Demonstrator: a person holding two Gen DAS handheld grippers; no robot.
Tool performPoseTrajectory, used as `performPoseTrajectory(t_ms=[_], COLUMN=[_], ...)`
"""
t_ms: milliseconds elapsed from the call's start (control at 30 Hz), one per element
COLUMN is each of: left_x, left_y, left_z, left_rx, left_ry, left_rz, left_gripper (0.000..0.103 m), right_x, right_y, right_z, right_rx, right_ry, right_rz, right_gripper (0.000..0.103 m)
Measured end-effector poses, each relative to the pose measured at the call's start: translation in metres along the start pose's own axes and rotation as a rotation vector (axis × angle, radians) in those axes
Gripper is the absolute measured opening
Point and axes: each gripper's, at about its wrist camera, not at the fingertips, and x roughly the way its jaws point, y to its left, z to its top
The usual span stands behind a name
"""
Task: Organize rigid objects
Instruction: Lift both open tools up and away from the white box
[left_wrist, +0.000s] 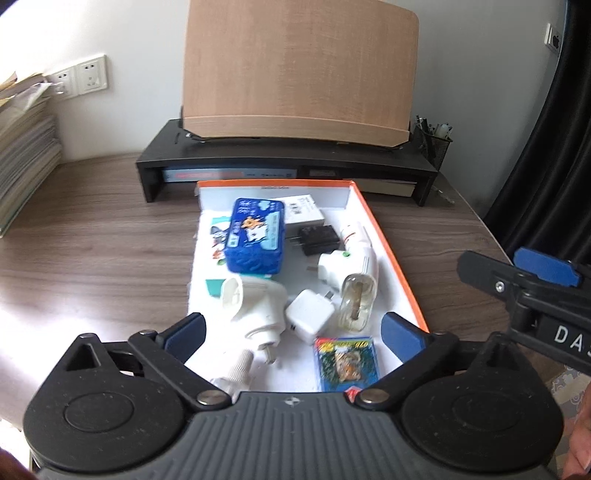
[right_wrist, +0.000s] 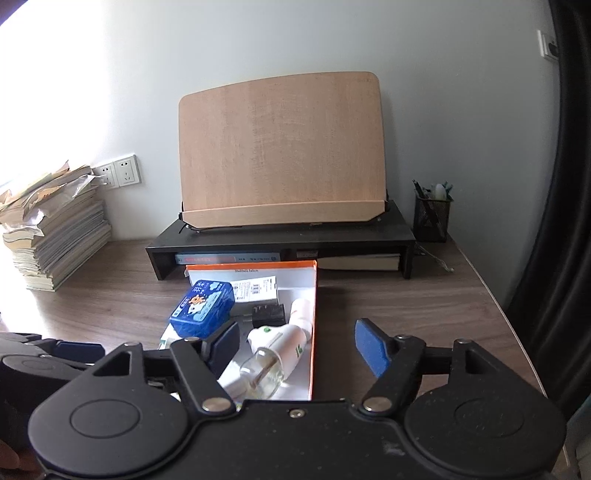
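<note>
A white box with an orange rim (left_wrist: 388, 236) lies on the wooden desk and holds several small items. Among them are a blue tin (left_wrist: 255, 236), a black adapter (left_wrist: 317, 240), a white cube charger (left_wrist: 310, 317), a large white plug (left_wrist: 251, 306), a plug-in heater with a glass bottle (left_wrist: 354, 299) and a colourful card pack (left_wrist: 345, 363). My left gripper (left_wrist: 293, 332) hangs open over the box's near end, its pads touching nothing. My right gripper (right_wrist: 297, 345) is open above the box's right wall (right_wrist: 314, 325), beside the bottle (right_wrist: 266, 373) and blue tin (right_wrist: 203, 310).
Behind the box stands a black desk riser (left_wrist: 288, 158) carrying a wooden book stand (left_wrist: 295, 74). A stack of books (left_wrist: 26, 155) sits at the far left, a mesh pen cup (left_wrist: 430, 144) at the far right. A dark curtain (right_wrist: 561, 184) hangs past the desk's right edge.
</note>
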Motion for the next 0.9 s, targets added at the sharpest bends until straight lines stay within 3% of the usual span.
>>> performPoseTrajectory(t_ms=[433,900], left_x=[-0.027,-0.030], left_y=[0.013,0.019], left_z=[-0.036,-0.048], left_rx=[0.002,0.006], left_ry=[0.052,0.055], left_rz=[0.093,0.088], left_gripper=[0.103,0.103], right_x=[-0.040,-0.047], right_y=[0.034,0.044], right_z=[-0.041,-0.056], right_rx=[0.007,0.006], right_ry=[0.109,0.168], right_rz=[-0.028,-0.067], right_gripper=[0.089,0.090])
